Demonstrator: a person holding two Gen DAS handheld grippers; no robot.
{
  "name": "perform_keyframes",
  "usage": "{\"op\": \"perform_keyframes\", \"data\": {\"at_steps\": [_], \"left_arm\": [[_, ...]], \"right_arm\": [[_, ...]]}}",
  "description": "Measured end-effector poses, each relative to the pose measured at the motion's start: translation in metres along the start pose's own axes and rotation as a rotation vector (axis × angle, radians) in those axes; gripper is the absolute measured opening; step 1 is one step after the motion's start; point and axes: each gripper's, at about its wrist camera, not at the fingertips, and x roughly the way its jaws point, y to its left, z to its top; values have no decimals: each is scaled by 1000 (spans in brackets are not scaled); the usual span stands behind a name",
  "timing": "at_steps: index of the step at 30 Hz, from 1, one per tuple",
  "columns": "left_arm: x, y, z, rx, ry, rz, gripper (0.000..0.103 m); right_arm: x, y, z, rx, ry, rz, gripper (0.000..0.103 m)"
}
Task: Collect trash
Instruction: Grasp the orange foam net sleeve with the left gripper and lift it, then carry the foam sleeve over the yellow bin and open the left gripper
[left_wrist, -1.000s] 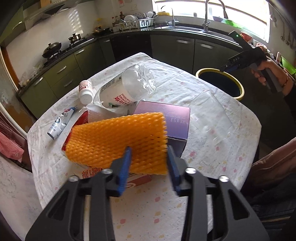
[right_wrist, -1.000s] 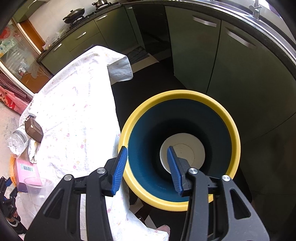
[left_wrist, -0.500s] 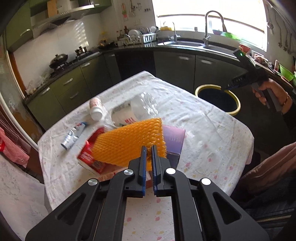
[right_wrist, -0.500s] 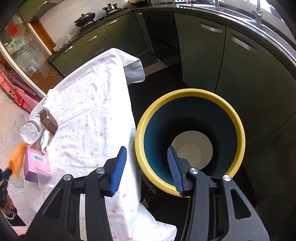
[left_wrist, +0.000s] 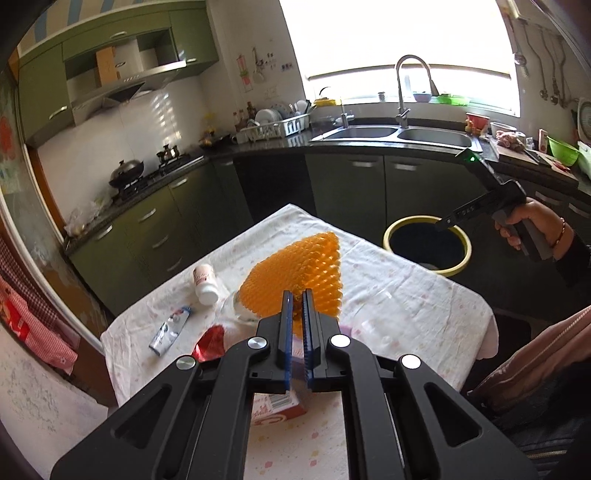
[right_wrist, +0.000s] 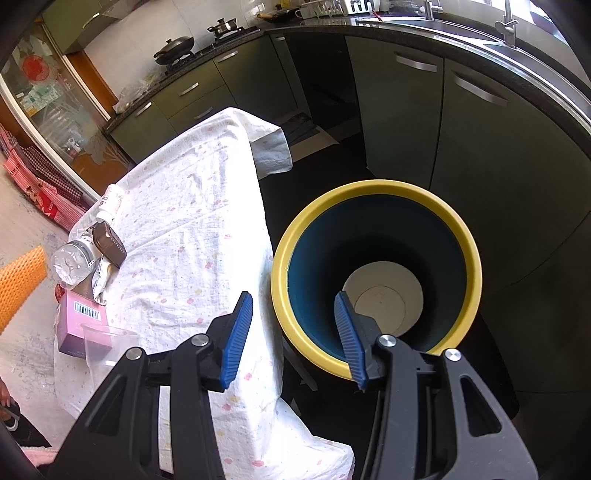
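My left gripper (left_wrist: 296, 316) has its fingers clamped on the orange foam net (left_wrist: 297, 276) — lifted clear of the surface (left_wrist: 413, 314), well short of the yellow-rimmed bin (right_wrist: 376, 275). My right gripper (right_wrist: 294, 338) hangs over that bin's near rim, fingers parted, empty.

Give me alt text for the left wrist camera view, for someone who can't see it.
The left gripper, its blue jaws shut on an orange foam net sleeve, holds it above a cloth-covered table strewn with trash. Past the table's far edge stands a yellow-rimmed bin, and a hand holds the right gripper over it.
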Motion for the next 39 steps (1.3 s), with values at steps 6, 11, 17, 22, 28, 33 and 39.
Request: {"op": "perform_keyframes", "data": {"at_steps": [6,11,17,22,28,33,39], "left_arm": [[5,-32,30,46,-49,-70,6],[35,-64,59,83,-51,-156,6],[103,-114,96,115,10,-271,6],[166,-166,122,131,70,-363,6],[239,-228,133,138,173,-437,6],[295,-259,130,104,252,-417,18],[304,-260,122,46,278,-380,58]], "right_arm": [[-14,-16,-5,18,-26,3,44],[-29,-40,-12,49,-58,-13,45],[-42,-82,-23,111,-85,-35,45],[-44,-116,-32,168,-95,-35,45],[-45,-142,-41,207,-98,-32,45],[-47,-155,-45,231,-109,-31,48],[-50,-160,-50,237,-109,-31,48]]}}
